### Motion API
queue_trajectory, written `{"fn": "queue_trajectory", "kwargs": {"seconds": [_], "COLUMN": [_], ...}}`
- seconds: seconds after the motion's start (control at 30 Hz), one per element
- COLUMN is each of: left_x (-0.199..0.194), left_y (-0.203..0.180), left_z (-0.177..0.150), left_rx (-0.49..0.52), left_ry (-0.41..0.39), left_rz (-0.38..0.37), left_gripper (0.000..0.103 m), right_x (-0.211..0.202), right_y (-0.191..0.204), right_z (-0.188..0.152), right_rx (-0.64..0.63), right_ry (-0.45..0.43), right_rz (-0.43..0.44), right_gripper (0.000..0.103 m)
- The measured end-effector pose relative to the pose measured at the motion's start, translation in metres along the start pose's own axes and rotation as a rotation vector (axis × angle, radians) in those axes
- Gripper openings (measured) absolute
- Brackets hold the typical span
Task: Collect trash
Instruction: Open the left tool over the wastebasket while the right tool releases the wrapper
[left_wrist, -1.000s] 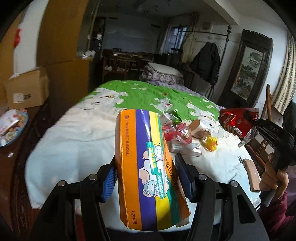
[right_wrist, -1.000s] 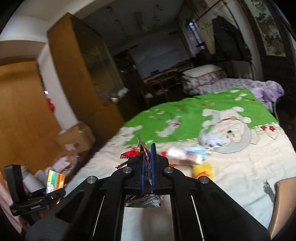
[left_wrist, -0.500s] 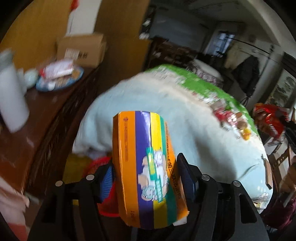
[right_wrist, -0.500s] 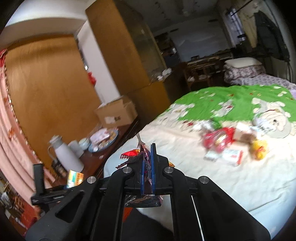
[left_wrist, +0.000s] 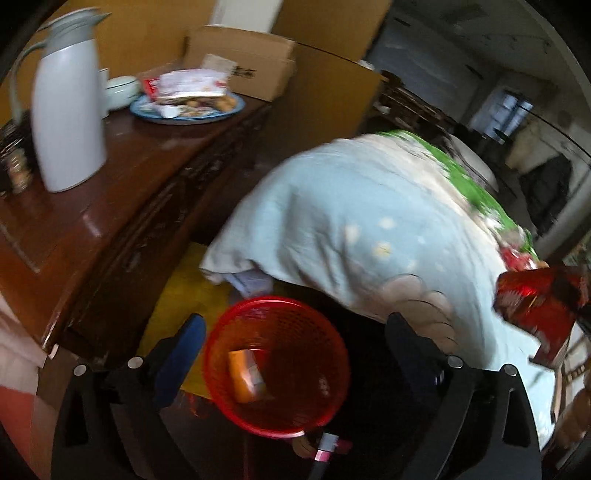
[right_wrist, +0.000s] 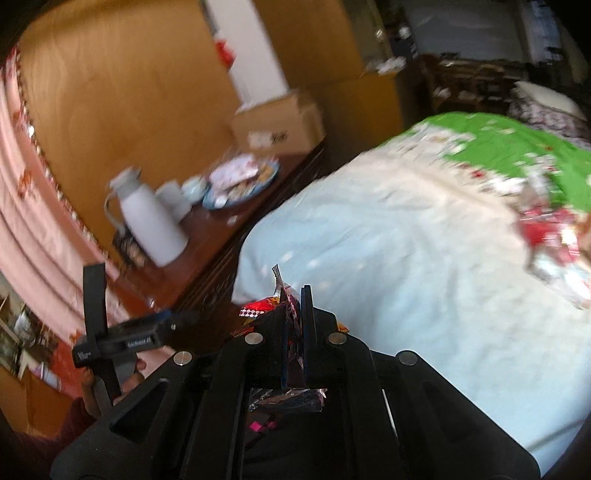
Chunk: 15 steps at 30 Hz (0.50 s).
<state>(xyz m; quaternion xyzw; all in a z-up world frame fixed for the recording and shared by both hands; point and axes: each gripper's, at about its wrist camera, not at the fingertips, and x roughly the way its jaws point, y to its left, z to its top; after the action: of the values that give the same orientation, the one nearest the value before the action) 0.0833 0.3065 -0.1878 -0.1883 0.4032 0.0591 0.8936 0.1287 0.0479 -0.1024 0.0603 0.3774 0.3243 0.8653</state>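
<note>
Hovering over the red mesh wastebasket (left_wrist: 275, 363), the left gripper (left_wrist: 295, 347): jaws just opened, now spread wide with nothing between them. Lying in the bottom of the basket, directly below and between the jaws, the orange box (left_wrist: 246, 374). Pinching a crumpled red foil wrapper (right_wrist: 286, 314), the right gripper (right_wrist: 293, 325), jaws pressed together on it. Showing in the left wrist view as a red bag (left_wrist: 535, 314) off to the right of the basket, above the bed's (left_wrist: 369, 229) edge. Probably needing a swing leftward and down from there, the basket mouth lying to the right gripper's left.
</note>
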Motion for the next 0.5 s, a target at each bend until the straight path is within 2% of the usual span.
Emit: {"fn": "queue_trajectory", "kwargs": {"seconds": [0.23, 0.27, 0.33, 0.37, 0.4, 0.5], "left_x": [0.011, 0.013, 0.016, 0.017, 0.018, 0.02], "left_y": [0.029, 0.033, 0.037, 0.039, 0.04, 0.044], "left_z": [0.001, 0.001, 0.0, -0.001, -0.002, -0.003], "left_rx": [-0.048, -0.052, -0.054, -0.054, -0.055, -0.068], "left_ry": [-0.003, 0.0, 0.004, 0.007, 0.008, 0.013], "left_rz": [0.054, 0.059, 0.069, 0.074, 0.077, 0.072], "left_gripper": [0.096, 0.096, 0.097, 0.097, 0.097, 0.097], "right_x": [0.09, 0.105, 0.123, 0.127, 0.129, 0.127], "right_y": [0.043, 0.047, 0.05, 0.05, 0.05, 0.052], "right_z": [0.0, -0.002, -0.004, -0.004, -0.005, -0.004], "right_rx": [-0.089, -0.091, -0.079, -0.074, -0.069, -0.089], "right_ry": [0.191, 0.234, 0.289, 0.301, 0.299, 0.274], "right_rz": [0.057, 0.071, 0.091, 0.096, 0.101, 0.076], "right_gripper": [0.012, 0.017, 0.037, 0.052, 0.057, 0.058]}}
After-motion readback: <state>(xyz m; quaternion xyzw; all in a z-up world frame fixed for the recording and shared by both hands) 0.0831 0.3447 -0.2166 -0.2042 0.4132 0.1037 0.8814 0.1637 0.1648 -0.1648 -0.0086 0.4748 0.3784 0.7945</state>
